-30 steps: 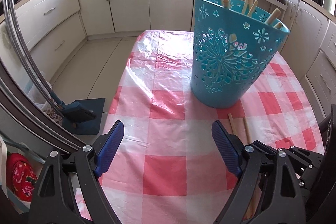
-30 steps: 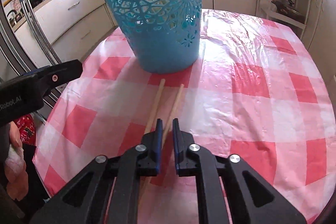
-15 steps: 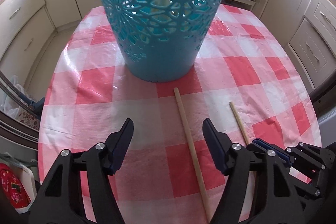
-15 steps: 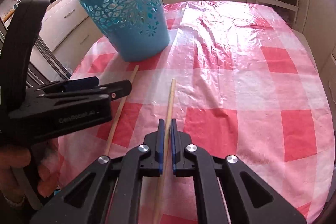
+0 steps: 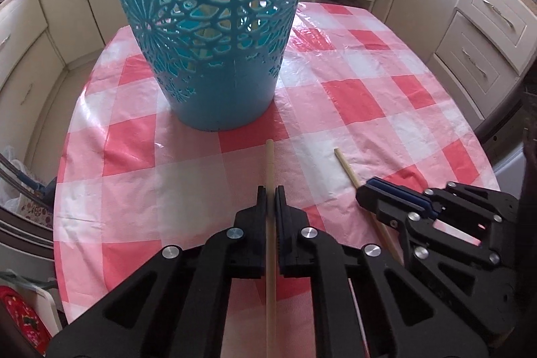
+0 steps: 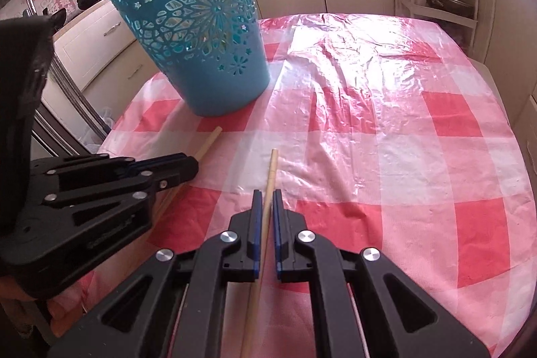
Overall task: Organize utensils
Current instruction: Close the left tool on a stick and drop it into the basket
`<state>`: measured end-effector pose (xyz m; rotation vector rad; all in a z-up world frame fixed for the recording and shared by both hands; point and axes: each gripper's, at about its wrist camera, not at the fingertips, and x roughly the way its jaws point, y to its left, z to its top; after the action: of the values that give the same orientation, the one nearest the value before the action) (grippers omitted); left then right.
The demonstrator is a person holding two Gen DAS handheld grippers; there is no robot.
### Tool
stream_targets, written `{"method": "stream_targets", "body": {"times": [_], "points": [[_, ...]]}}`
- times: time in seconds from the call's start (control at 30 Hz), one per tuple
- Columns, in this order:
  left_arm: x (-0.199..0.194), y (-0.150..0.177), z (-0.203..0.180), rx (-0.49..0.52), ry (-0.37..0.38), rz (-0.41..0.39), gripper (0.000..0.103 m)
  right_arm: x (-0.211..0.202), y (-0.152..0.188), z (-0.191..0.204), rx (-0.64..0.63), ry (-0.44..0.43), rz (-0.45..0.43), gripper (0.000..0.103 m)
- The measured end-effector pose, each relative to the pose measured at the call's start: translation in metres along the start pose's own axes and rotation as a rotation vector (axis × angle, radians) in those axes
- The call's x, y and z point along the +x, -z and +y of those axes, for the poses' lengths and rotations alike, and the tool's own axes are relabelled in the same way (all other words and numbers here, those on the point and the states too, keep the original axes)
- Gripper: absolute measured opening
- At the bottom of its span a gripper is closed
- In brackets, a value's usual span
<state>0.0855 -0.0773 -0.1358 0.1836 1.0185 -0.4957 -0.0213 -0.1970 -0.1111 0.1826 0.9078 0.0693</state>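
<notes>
Presently: table (image 5: 386, 79) under a red-and-white check cloth, bin (image 5: 214, 32) standing upright on it, upper centre of the left view and upper left of the right view, wooden handles showing at its rim. Left gripper (image 5: 270, 190), low centre of its own view, closed on the left stick (image 5: 269, 170), which runs lengthwise between the pads with its far tip close to the bin's base. Right gripper (image 6: 263, 193), low centre of its view, closed on the right stick (image 6: 272, 166), held likewise. Sticks lie low to the cloth; whether lifted, cannot tell. Each is held along the fingers, probably so it can be tipped upright and dropped into the bin with the others.
</notes>
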Motion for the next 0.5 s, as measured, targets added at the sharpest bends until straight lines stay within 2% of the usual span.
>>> {"method": "stream_targets", "body": {"times": [0.07, 0.2, 0.27, 0.4, 0.5], "points": [[-0.020, 0.000, 0.004, 0.010, 0.045, -0.027, 0.005, 0.001, -0.001, -0.002, 0.015, -0.011, 0.000, 0.007], [-0.076, -0.004, 0.018, -0.025, 0.219, -0.131, 0.005, 0.001, 0.000, -0.005, 0.037, -0.028, -0.002, 0.007], [-0.100, -0.011, 0.020, -0.028, 0.262, -0.186, 0.005, 0.001, 0.000, -0.005, 0.039, -0.029, -0.004, 0.007], [-0.152, -0.045, 0.032, -0.038, 0.279, -0.329, 0.005, 0.001, -0.001, -0.006, 0.032, -0.035, -0.005, 0.010], [-0.175, -0.081, 0.036, -0.043, 0.240, -0.445, 0.005, 0.001, -0.001, -0.004, 0.025, -0.042, -0.007, 0.016]]}}
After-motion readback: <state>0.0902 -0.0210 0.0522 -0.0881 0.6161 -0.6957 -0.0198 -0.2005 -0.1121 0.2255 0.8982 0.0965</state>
